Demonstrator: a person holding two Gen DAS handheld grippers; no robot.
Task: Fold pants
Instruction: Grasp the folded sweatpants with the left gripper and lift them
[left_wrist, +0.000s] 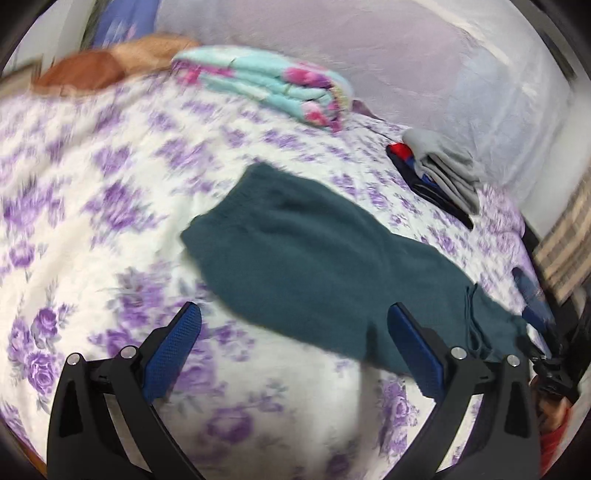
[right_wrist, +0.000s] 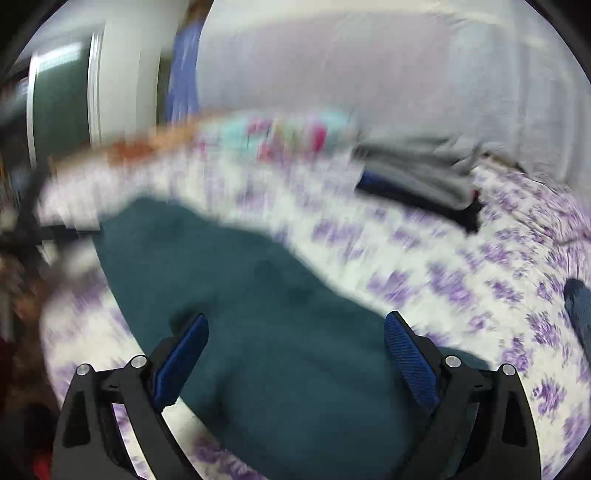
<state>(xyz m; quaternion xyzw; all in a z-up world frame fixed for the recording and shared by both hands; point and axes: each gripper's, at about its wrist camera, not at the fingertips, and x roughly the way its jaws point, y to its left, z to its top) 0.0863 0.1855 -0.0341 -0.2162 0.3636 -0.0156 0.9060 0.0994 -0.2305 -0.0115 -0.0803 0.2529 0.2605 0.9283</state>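
Observation:
Dark teal pants (left_wrist: 314, 258) lie folded lengthwise on the purple-flowered bedsheet (left_wrist: 110, 221), with a drawstring near the waist at the lower right. My left gripper (left_wrist: 293, 314) is open and empty, above the sheet at the near edge of the pants. In the right wrist view the pants (right_wrist: 266, 332) fill the centre. My right gripper (right_wrist: 295, 325) is open and empty, hovering just over the cloth. The right gripper's blue pads also show at the far right of the left wrist view (left_wrist: 532, 295). Both views are motion-blurred.
A folded turquoise floral blanket (left_wrist: 266, 85) lies at the far side of the bed. A pile of folded grey, red and dark clothes (left_wrist: 439, 173) sits at the right. An orange-brown pillow (left_wrist: 92, 70) is at the far left. A pale wall stands behind.

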